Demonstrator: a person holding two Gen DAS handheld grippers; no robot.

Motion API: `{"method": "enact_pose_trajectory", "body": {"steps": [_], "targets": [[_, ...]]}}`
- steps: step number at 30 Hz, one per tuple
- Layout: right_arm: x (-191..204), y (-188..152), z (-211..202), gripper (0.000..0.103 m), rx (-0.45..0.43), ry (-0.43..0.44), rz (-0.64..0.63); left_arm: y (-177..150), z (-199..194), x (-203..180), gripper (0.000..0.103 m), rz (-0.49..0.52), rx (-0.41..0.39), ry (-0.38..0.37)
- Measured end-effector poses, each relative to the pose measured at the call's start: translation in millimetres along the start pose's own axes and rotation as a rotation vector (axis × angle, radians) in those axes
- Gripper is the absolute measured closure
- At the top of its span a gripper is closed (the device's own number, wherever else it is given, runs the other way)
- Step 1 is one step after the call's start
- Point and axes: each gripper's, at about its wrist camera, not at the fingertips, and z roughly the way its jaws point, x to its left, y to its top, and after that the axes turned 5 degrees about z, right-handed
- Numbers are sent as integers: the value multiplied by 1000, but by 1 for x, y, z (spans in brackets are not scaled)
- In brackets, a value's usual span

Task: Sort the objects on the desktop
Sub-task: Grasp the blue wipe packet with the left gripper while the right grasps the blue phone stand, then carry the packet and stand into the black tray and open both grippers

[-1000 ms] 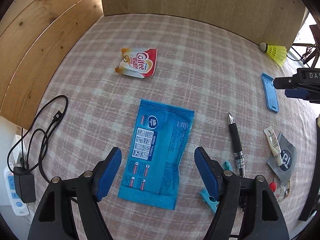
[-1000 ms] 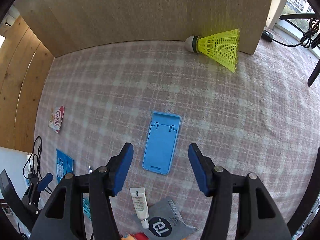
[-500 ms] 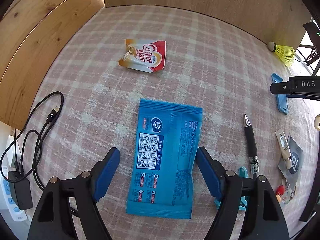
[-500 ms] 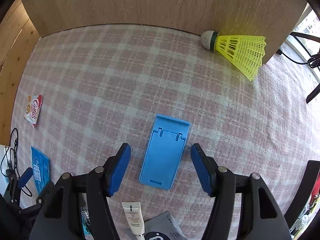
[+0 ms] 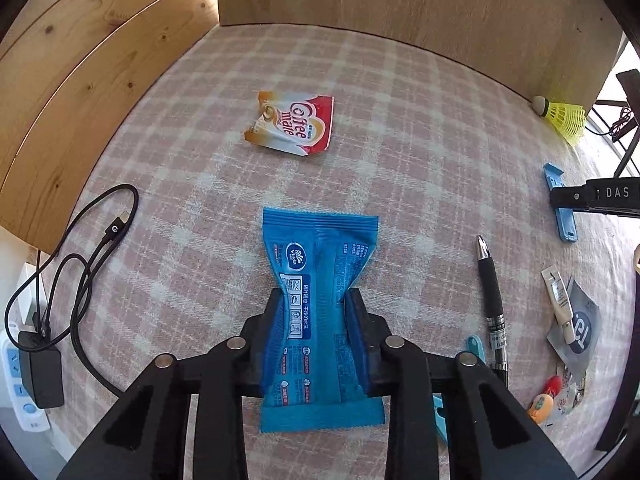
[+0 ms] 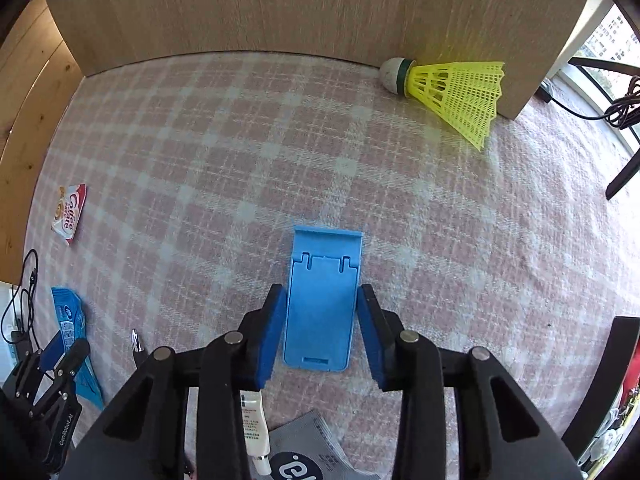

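Closing on a crinkled blue plastic tissue packet (image 5: 318, 312), the left tongs (image 5: 316, 320) pinch it; right tongs (image 6: 321, 322), closing, straddle a flat blue plastic phone stand (image 6: 322, 304), pads not yet touching. Next, lifting both off the counter (image 6: 240, 168).

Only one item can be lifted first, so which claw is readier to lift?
Left. Its claw already pinches the blue pack, creasing it. The right claw is closing around the blue stand, with slight gaps beside its pads.

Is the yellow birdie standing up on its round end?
No, the birdie lies on its side by the wooden board, round end pointing left.
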Motion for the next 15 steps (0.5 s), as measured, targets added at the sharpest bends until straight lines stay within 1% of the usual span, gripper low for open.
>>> {"method": "enact_pose_trajectory", "body": {"steps": [2,4,6,10,13,15], "targets": [[-6,-1,-7,67,-13,10,5,-2,-4,3,81,-13,-2,3],[-13,-4,-17,67,-31,10,0,-3,-7,6,82,-27,-4,8],[-19,-5,-26,67,-37,28,1,-6,-12,8,82,-37,-8,13],[-30,-11,-47,67,-65,45,-16,-9,-28,9,83,-52,-31,14],[-45,-19,-64,67,-84,56,-24,-10,-43,-1,83,-34,-55,10],[-59,-25,-75,67,-108,40,-29,-10,-53,-14,83,-5,-72,11]]}}
